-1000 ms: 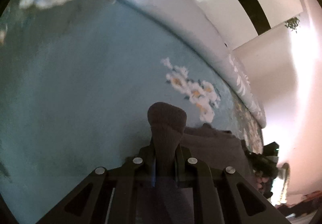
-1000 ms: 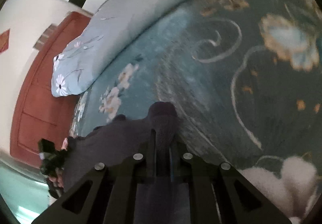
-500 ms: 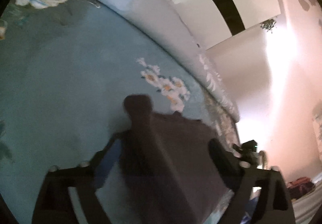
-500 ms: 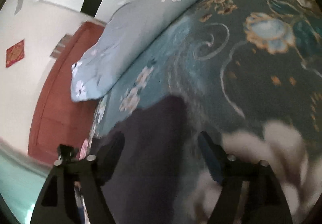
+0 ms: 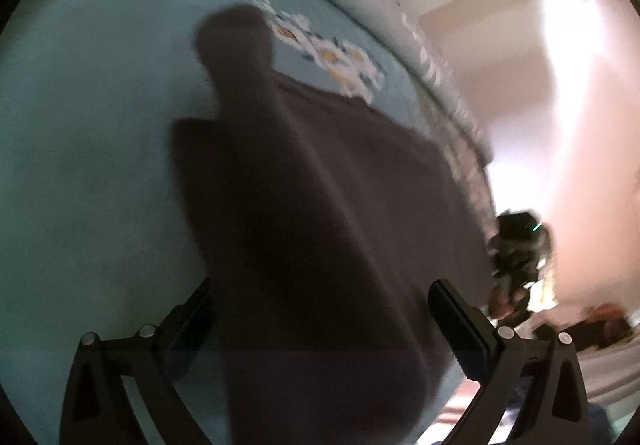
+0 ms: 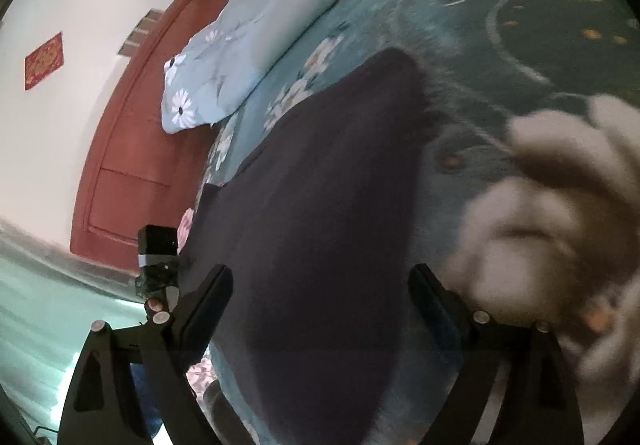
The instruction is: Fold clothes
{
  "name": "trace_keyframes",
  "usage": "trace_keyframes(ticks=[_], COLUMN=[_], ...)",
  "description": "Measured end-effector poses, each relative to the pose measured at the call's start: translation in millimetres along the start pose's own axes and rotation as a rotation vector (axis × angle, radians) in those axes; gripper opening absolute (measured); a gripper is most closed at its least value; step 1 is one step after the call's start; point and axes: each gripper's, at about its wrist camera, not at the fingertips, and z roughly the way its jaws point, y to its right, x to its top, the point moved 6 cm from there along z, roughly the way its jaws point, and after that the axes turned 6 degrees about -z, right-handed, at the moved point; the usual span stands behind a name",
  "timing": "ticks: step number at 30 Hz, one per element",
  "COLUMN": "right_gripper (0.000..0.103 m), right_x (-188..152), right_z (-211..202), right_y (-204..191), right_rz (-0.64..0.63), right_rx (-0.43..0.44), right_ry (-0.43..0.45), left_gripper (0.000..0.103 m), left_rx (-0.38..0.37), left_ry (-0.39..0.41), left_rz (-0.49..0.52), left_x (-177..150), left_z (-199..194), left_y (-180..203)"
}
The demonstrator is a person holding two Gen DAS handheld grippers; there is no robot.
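Lying flat on a teal bedspread printed with white and orange flowers, a dark grey knitted garment stretches away from both cameras, with a narrow cuffed end reaching furthest up the bed beside a cluster of printed white blossoms. In the left wrist view the left gripper has its black fingers spread wide and its jaws are opening, with the garment passing between them but neither pad pressing on it. Off its right finger the other gripper body shows as a blurred dark shape near the bed's edge, against a bright pink-white wall.

From the right wrist view the same dark garment runs up between the fingers of the right gripper, whose jaws are also opening; the cloth lies between the pads and is not clamped. A rounded end of the garment points toward a pale blue flowered pillow at the head of the bed. Right of the garment a large blurred white flower of the bedspread pattern fills the view. Beyond the bed's left edge stand a red-brown wooden door and a white wall with a small red paper square
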Motion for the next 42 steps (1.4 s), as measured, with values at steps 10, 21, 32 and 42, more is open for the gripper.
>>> trace_keyframes(ticks=[10,21,32,42], right_gripper=[0.092,0.091,0.091,0.091], right_x=[4.0,8.2,5.2,5.4], right_z=[29.5,37.6,34.0,34.6], right_y=[-20.0,-20.7,-18.0,-17.6], right_rz=[-0.052,-0.027,-0.007,0.007], right_rx=[0.032,-0.014,-0.016,-0.017], right_ry=[-0.040,-0.056,-0.034,-0.032], left_gripper=[0.102,0.099,0.098,0.098], left_rx=[-0.017,0.041,-0.140,-0.169], left_ry=[-0.029,-0.020,-0.021,-0.113], left_rz=[-0.028,-0.064,-0.192,-0.149], left_x=[7.8,11.0,0.2,6.7], left_z=[9.2,2.3,-24.8,9.6], left_y=[15.9,5.7,-31.9,0.4])
